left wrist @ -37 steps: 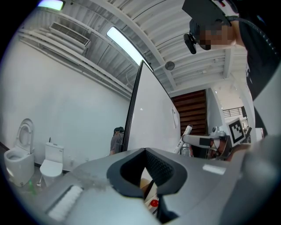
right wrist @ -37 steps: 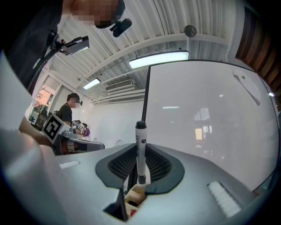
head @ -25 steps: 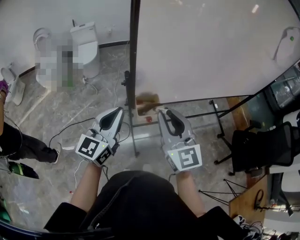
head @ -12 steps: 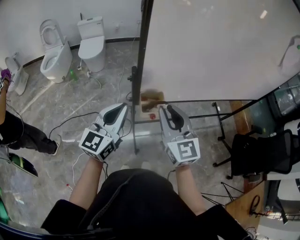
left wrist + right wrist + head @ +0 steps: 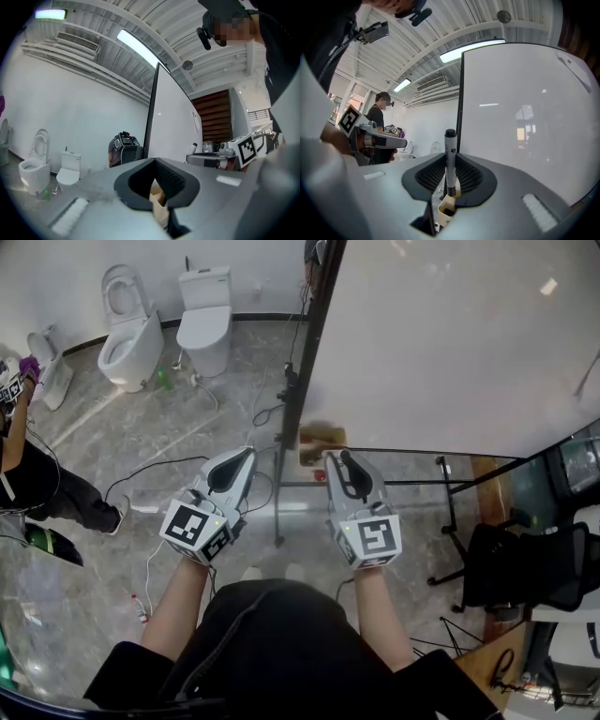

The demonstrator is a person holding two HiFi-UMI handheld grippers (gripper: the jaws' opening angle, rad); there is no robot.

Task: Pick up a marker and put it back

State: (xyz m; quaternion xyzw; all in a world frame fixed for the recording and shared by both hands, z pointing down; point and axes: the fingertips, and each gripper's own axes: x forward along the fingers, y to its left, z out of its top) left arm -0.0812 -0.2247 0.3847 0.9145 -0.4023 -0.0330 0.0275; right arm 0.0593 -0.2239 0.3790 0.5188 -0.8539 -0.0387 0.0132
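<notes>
A white marker (image 5: 450, 159) with a black cap stands upright between the ribbed pads of my right gripper (image 5: 449, 190), which is shut on it. Right behind the jaws is a beige holder (image 5: 446, 207). In the head view the right gripper (image 5: 331, 460) points at the beige holder (image 5: 320, 440) on the ledge of a large whiteboard (image 5: 450, 343); the marker is too small to tell there. My left gripper (image 5: 247, 457) hangs beside it to the left. Its jaws (image 5: 160, 199) are shut with nothing between them.
The whiteboard's black post (image 5: 305, 381) and stand legs rise just ahead of the grippers. Two toilets (image 5: 127, 329) stand at the far left wall. A person (image 5: 33, 488) is at the left edge, cables (image 5: 150, 488) lie on the floor, and a black office chair (image 5: 525, 563) is at the right.
The head view has swung, so whiteboard, post and toilets slid rightward in the picture. Both grippers keep nearly the same pose, the right one still on the marker.
</notes>
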